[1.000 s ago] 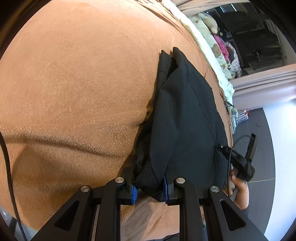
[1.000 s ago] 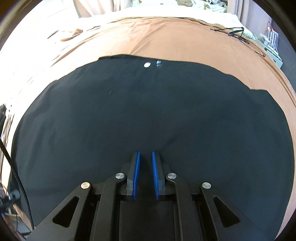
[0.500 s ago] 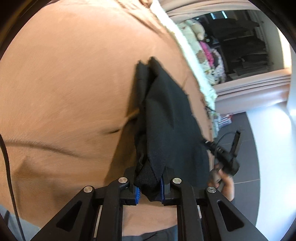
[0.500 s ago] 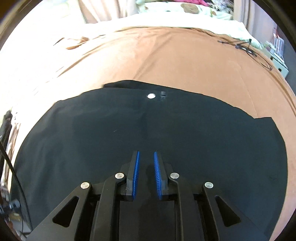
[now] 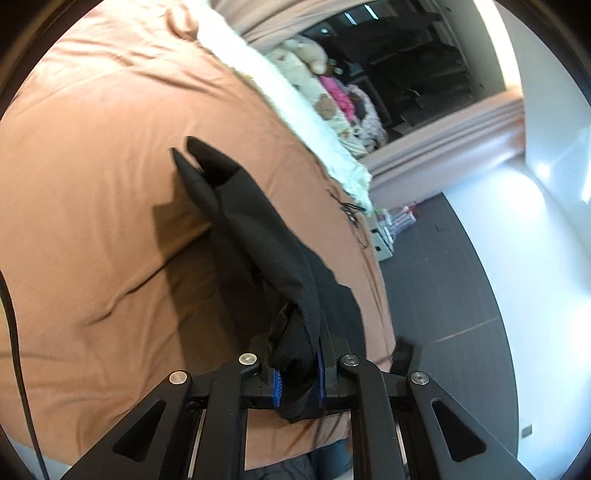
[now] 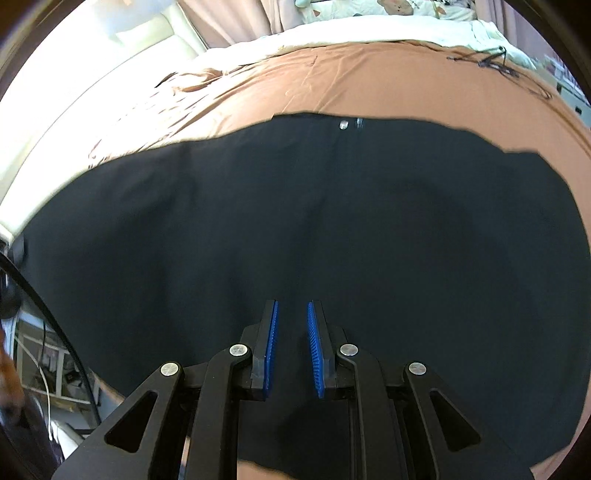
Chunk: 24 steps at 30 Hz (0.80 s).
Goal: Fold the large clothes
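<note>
My left gripper (image 5: 297,363) is clamped on a bunched edge of the black garment (image 5: 258,236); the blue pads (image 5: 277,384) press the cloth from both sides, and a small fold of it hangs out below the jaws; from the grip the fabric rises away from me in a raised, doubled ridge, ending in two dark points over the brown bedspread (image 5: 92,192); the ridge throws a shadow on the spread to its left; further out I see a white fleecy blanket (image 5: 295,110) along the far edge of the bed, soft toys and bright clothes heaped beyond it, and a dark grey floor (image 5: 443,288) to the right.

My right gripper (image 6: 291,328) hangs over the broad flat part of the same garment (image 6: 332,221); its blue pads (image 6: 271,350) stand a narrow gap apart, with nothing pinched between them that I can see; whether the tips touch the cloth below I cannot tell; the black cloth fills most of this view, spread smooth across the brown bedspread (image 6: 369,81); a small metal button (image 6: 344,125) and a fastener beside it sit near the garment's far edge; past that the spread runs to a white blanket (image 6: 332,29) and pale curtains, with a thin black cable (image 6: 495,62) lying at the upper right.
</note>
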Each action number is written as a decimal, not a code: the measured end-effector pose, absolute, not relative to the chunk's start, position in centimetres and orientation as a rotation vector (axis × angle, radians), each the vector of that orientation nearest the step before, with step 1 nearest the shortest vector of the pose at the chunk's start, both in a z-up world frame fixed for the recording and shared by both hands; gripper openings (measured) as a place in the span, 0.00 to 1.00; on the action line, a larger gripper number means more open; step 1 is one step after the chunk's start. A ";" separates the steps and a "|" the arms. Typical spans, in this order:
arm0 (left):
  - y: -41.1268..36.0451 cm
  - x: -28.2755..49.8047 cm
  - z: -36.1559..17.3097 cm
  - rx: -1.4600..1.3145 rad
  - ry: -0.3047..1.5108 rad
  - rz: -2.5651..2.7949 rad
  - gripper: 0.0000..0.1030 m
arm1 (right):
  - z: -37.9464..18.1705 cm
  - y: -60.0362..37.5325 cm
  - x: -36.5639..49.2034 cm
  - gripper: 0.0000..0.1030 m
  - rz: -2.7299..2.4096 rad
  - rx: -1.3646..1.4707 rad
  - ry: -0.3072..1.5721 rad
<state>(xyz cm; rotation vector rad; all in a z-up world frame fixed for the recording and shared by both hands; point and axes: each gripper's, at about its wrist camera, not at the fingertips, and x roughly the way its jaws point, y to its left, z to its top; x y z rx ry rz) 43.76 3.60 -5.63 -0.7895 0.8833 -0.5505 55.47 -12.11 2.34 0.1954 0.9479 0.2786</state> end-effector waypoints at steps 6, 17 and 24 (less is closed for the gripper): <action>-0.8 45.0 -2.4 -0.709 0.876 -0.632 0.12 | -0.2 -12.6 52.3 0.13 0.286 0.228 0.932; -10.7 46.1 0.2 -0.560 0.917 -0.783 0.12 | -2.4 -14.6 51.2 0.13 0.283 0.321 0.912; -17.9 47.3 0.8 -0.476 0.956 -0.868 0.12 | -1.3 -21.6 47.9 0.13 0.232 0.437 0.871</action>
